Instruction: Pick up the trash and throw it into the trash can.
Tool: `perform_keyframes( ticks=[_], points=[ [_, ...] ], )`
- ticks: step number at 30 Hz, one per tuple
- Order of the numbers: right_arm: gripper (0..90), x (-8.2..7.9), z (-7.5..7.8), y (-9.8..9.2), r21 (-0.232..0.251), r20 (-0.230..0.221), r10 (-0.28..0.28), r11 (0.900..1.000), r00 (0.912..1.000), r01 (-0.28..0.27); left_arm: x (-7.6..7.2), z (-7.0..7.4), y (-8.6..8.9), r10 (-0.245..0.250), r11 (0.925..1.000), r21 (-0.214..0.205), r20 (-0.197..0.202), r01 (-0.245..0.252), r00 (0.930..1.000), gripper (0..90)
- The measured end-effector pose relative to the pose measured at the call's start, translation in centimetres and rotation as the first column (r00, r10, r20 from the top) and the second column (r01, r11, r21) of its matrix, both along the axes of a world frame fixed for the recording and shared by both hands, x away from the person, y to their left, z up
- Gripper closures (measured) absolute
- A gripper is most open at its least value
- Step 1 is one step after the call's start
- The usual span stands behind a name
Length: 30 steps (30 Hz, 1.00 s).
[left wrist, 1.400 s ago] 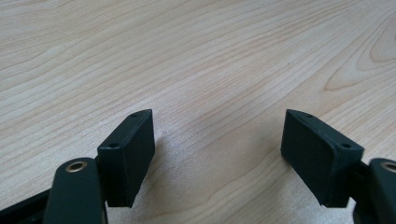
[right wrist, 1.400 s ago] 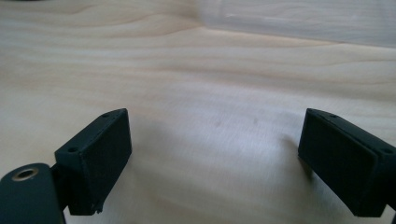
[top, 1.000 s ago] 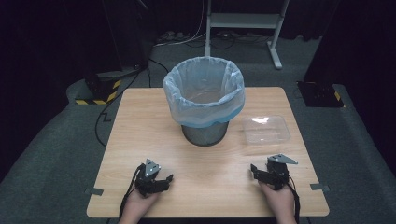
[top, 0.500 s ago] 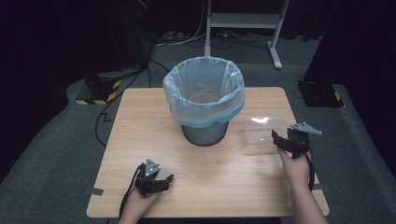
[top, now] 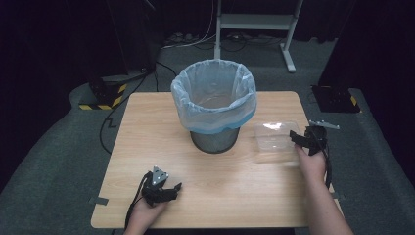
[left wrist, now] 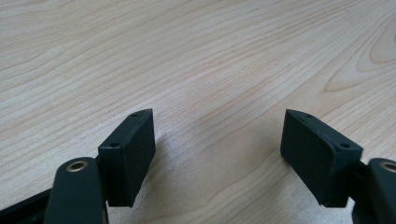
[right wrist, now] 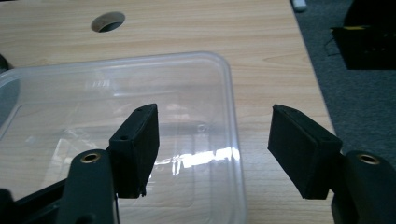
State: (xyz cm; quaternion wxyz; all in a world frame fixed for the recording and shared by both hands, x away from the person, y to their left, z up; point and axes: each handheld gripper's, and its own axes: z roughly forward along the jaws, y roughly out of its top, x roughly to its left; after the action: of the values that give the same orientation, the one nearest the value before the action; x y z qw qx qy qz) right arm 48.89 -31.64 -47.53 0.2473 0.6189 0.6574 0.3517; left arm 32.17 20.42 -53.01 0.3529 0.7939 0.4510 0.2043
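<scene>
**Clear plastic tray sitting between spread jaws at the desk's right side**

Clear plastic is catching the light where the tray [top: 276, 141] is lying flat on the desk [top: 147, 132], at about three o'clock from the lined bin [top: 214, 100] and just beside it. The right gripper [top: 299, 139] is hovering at the tray's right edge. Its jaws have just been closing, yet they are standing apart: in the right gripper view the tray's rim [right wrist: 232, 126] is running between them, one jaw over the tray's inside, the other outside over bare wood, neither visibly pressing. Beyond that rim only a narrow strip of desk is lying before the right edge. The left gripper [top: 169, 190] is resting at seven o'clock, jaws wide apart over bare wood, with open desk all around.
</scene>
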Motion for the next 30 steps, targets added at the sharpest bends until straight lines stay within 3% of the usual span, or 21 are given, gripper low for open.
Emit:
perform_keyframes(
  ticks=[7, 13, 28, 30],
  points=[
    [37.8, -0.1, -0.1, 0.5, 0.036, -0.023, 0.047, 0.9983, 0.9986, -0.046, 0.0, 0.0, 0.0, 0.0, 1.0, 0.001, 0.0, 0.0, 1.0, 26.2],
    [38.4, -0.9, -0.1, 1.3, 0.029, -0.019, 0.103, 0.9944, 0.9945, -0.102, 0.0, 0.0, 0.0, 0.0, 1.0, 0.001, 0.0, 0.0, 1.0, 26.2],
    [39.2, -6.6, -0.5, 6.0, 0.007, 0.026, 0.234, 0.9723, 0.972, -0.234, 0.0, 0.0, 0.0, 0.002, 1.0, 0.001, 0.0, -0.002, 1.0, 26.3],
    [39.2, -7.9, -0.7, 7.4, 0.0, 0.042, 0.252, 0.9677, 0.9668, -0.252, 0.0, 0.0, 0.0, 0.003, 1.0, 0.0, 0.0, -0.003, 1.0, 26.3]
  ],
)
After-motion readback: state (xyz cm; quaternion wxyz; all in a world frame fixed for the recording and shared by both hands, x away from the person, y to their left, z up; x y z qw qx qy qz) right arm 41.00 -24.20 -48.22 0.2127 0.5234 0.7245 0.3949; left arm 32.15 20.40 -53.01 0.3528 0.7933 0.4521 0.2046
